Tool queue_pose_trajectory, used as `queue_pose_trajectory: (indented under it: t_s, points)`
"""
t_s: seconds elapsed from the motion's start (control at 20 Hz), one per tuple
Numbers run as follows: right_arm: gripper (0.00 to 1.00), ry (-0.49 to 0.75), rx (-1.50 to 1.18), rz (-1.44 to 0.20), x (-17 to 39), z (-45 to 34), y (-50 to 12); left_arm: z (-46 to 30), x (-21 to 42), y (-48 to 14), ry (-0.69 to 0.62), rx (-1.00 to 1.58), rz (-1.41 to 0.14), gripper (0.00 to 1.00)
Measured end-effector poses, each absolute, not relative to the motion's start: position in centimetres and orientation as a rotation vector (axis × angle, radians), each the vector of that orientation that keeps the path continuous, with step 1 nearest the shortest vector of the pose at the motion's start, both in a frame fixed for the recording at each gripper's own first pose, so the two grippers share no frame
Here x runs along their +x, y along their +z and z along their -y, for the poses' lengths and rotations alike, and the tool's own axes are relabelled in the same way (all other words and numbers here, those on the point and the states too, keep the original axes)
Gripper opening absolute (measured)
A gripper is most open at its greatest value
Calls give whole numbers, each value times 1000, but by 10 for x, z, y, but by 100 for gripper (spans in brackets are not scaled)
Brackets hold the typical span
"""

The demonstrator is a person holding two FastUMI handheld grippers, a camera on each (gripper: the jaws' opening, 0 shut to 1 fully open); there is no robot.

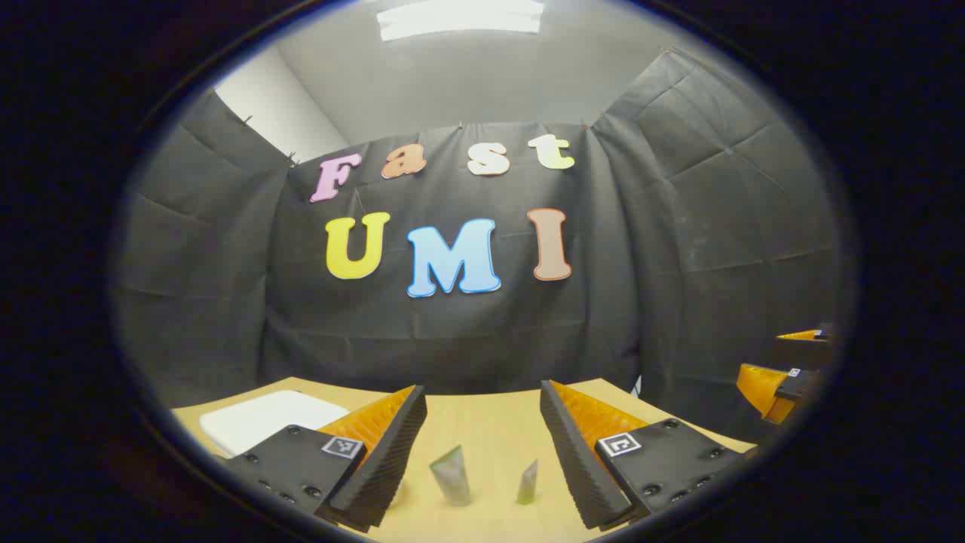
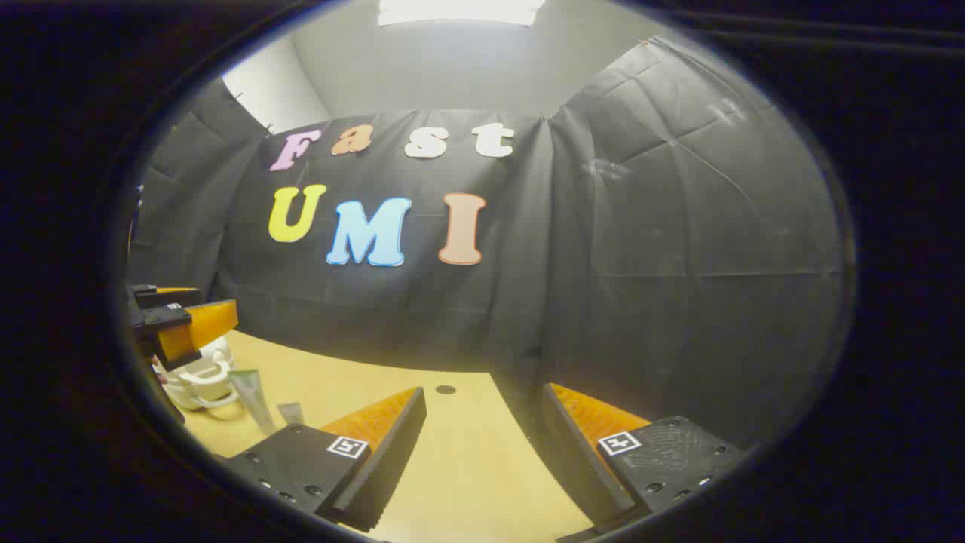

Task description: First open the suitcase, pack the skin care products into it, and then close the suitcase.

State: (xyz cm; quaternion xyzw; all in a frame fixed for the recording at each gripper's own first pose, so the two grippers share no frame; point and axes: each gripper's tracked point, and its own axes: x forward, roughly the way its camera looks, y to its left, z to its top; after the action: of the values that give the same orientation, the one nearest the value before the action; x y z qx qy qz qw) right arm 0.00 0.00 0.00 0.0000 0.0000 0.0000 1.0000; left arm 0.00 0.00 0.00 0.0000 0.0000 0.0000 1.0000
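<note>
Both grippers, left gripper and right gripper, gape wide, empty; we'd pinch the light, squashy tubes mid-body.

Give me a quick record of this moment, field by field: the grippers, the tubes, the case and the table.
left gripper: open, holding nothing, above the table
right gripper: open, holding nothing
tubes: two, a larger tube and a smaller tube, standing upright between the left gripper's fingers, untouched
white case: flat on the table, lid closed
table: light wood
packing: not yet begun
</note>
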Motion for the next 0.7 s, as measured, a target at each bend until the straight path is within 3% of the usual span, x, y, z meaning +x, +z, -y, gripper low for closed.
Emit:
queue_pose_trajectory:
  t_s: [0.7]
  points:
    - [94,279,-80,9,-21,-74,40,-13,-15,-10,108,-54,-79,95]
